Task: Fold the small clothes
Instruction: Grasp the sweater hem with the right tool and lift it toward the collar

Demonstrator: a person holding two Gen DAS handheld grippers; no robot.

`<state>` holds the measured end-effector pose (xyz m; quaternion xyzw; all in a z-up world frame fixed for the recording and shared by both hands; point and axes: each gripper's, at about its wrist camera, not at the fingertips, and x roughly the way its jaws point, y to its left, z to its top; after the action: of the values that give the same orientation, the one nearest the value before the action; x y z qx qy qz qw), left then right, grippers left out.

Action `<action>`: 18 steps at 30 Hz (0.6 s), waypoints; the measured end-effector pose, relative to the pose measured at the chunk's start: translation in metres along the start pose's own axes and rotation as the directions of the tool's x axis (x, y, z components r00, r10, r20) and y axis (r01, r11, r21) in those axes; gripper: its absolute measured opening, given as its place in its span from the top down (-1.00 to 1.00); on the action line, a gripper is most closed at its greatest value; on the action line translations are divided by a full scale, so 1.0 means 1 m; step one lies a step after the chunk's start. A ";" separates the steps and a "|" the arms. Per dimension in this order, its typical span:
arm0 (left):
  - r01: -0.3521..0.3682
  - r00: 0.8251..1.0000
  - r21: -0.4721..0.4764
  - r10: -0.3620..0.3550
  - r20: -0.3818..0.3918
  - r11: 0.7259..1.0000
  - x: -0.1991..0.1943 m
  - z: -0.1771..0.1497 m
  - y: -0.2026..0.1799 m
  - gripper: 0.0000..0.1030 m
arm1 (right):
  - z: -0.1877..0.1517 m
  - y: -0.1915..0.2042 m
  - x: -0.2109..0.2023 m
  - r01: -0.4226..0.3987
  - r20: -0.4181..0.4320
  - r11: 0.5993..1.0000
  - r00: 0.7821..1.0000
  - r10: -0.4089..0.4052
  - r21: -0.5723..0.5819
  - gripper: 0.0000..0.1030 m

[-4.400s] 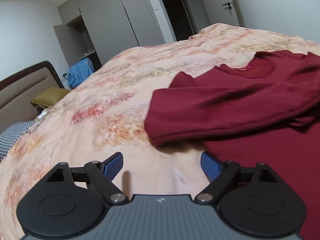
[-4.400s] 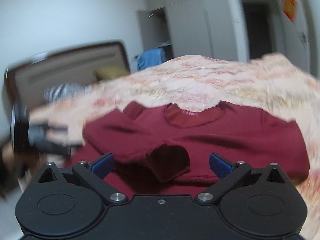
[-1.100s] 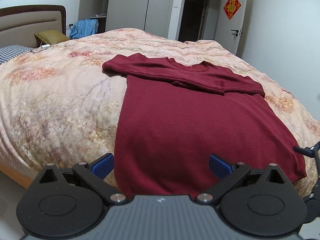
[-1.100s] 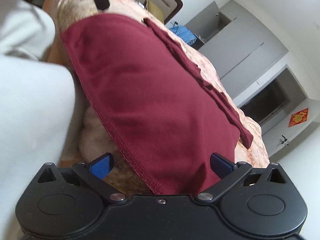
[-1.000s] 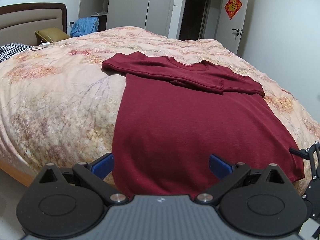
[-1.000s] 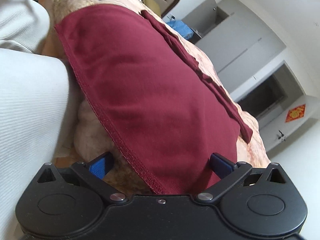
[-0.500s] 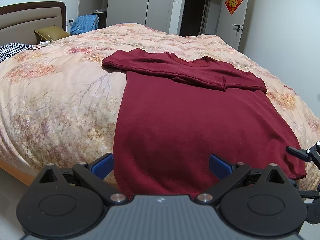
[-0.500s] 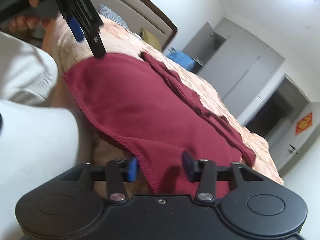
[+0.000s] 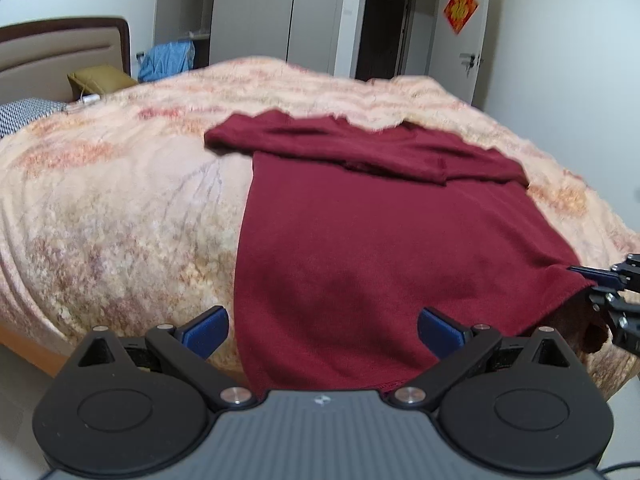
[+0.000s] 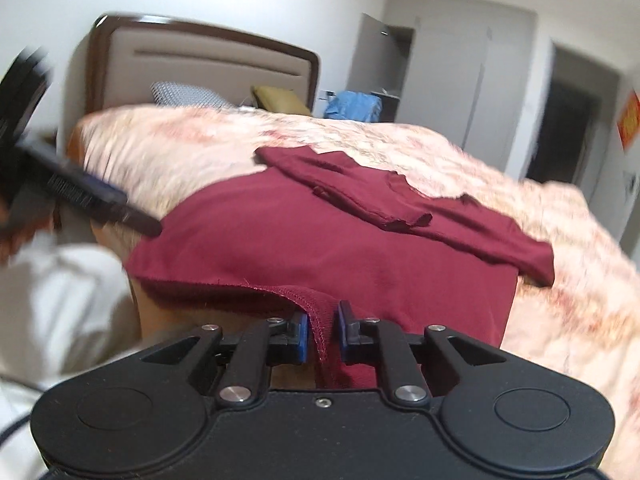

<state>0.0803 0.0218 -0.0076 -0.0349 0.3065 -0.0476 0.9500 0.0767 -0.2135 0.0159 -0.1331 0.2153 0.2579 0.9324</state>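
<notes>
The maroon shirt point(image 9: 360, 248) lies flat on the bed point(image 9: 120, 208), both sleeves already folded across its chest. The right gripper point(image 10: 322, 330) pinches 1 hem corner; the left gripper point(image 9: 322, 326) hovers wide open over the other. Body folds remain.

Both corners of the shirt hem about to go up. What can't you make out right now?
- Right gripper grip depth on shirt hem: hidden by its own body, right wrist view.
- Hem beneath left gripper: cut off by its body, left wrist view.
- Left gripper's fingers in right wrist view: motion-blurred.
</notes>
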 end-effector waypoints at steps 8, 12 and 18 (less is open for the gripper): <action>0.065 0.985 0.138 -0.085 0.149 0.988 -0.030 -0.006 -0.025 -1.00 | 0.017 -0.016 0.002 -0.030 0.007 0.990 1.000 0.029 0.140 0.70; 0.078 0.984 0.250 -0.115 0.138 0.965 -0.024 -0.014 -0.054 -1.00 | 0.025 -0.022 0.005 -0.036 0.017 0.982 0.999 0.033 0.183 0.70; 0.067 0.994 0.402 -0.098 0.058 0.913 0.008 -0.031 -0.101 -1.00 | 0.032 -0.026 0.000 -0.034 0.055 0.976 0.998 0.023 0.213 0.70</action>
<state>0.0621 -0.0809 -0.0275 0.1450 0.2520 -0.1479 0.9453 0.1012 -0.2232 0.0478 -0.0221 0.2191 0.2501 0.9428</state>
